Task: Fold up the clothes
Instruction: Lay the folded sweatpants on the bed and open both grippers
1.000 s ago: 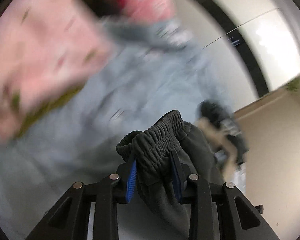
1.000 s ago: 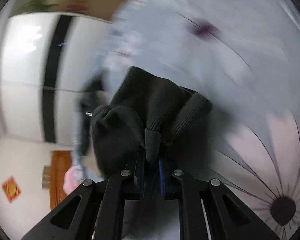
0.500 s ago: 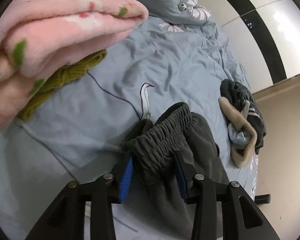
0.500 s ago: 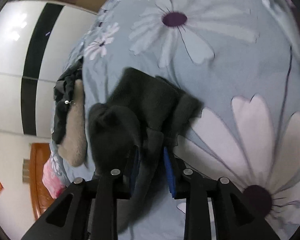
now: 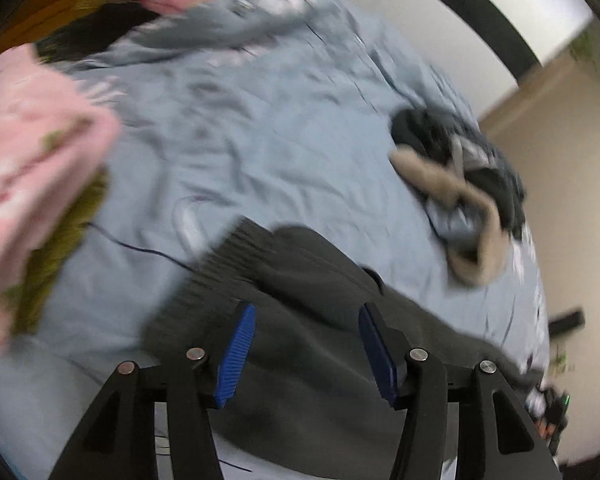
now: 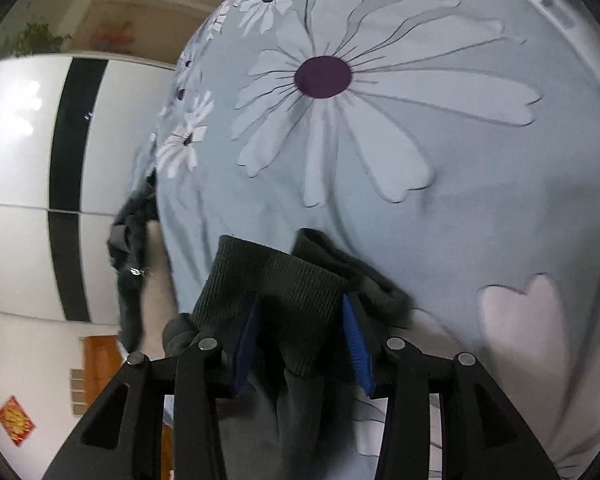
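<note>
Both the left gripper [image 5: 306, 344] and right gripper [image 6: 300, 340], clamped half a second ago, now stand wide, releasing the dark trousers [image 5: 300, 280] flat onto the bedspread [image 6: 480, 220] for folding.

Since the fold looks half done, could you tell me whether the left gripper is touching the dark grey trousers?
Apart: in the left wrist view the left gripper is open, and its blue pads stand clear of the dark grey trousers.

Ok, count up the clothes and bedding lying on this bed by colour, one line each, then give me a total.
Dark grey: 1, the sweatpants under both sets of open fingers
Pink: 1, the fleece blanket
Olive green: 1, the knit piece under the blanket
Mixed black, beige and grey: 1, the heap of clothes; its separate pieces cannot be told apart
Total: 4
</note>
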`<state>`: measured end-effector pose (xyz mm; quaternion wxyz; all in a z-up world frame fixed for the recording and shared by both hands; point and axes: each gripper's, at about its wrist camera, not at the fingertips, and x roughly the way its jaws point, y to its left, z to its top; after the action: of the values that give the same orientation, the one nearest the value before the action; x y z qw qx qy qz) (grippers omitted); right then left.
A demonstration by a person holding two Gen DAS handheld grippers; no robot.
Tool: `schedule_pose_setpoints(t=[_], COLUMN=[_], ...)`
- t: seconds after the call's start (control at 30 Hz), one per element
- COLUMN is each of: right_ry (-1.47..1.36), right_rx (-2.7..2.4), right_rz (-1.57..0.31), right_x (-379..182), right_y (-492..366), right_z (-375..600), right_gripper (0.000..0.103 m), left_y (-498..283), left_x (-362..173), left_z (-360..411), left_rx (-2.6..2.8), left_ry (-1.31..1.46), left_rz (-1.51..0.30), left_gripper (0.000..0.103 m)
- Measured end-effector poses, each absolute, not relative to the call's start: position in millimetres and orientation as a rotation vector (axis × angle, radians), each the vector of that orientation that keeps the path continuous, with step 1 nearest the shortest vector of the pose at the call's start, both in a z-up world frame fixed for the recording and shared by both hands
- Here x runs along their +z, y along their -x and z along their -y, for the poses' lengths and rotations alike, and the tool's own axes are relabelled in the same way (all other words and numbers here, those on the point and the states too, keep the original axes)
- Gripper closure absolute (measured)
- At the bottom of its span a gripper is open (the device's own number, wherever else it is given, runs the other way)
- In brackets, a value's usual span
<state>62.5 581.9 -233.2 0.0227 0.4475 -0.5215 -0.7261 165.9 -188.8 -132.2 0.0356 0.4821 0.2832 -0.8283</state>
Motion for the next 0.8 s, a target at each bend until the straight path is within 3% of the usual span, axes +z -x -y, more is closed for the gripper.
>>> schedule_pose_setpoints(t=[0.03, 0.1, 0.3, 0.53, 0.67, 0.73, 0.77, 0.8], right_ry=[-1.382, -1.355, -1.015, -1.356, -1.380, -1.410, -1.427, -1.446], right_rx=[-2.242, -2.231, -2.317, -2.335, -2.312, -2.349, -2.362, -2.369], right_rz=[1.616, 1.602, 1.597, 1.613, 1.619, 1.572, 1.559, 1.554], right_x=[-232, -225, -170, -220, -224, -218, -217, -216], right_y=[-61, -58, -74, -77, -81, -85, -87, -89], right_z=[-581, -577, -591, -605, -608, -608, -607, -607], right_gripper=[0.062, 0.094, 0.098, 0.098, 0.094, 0.074, 0.059, 0.056], left_y=[-161, -151, -141, -135, -134, -134, -134, -134], left_x=[-136, -143, -154, -166, -172, -174, -175, -176], left_z=[183, 174, 173, 176, 178, 177, 177, 176], left_rx=[-2.543, -2.532, -2.472, -2.418, -2.394, -2.384, -2.380, -2.378], left_ry=[-1.512, -1.570, -1.575, -1.578, -1.582, -1.584, -1.582, -1.580], left_rz=[-0.843, -0.794, -0.764, -0.742, -0.752, -0.748, -0.746, -0.742], left_gripper=[0.045, 0.045, 0.045, 0.045, 0.045, 0.045, 0.045, 0.045])
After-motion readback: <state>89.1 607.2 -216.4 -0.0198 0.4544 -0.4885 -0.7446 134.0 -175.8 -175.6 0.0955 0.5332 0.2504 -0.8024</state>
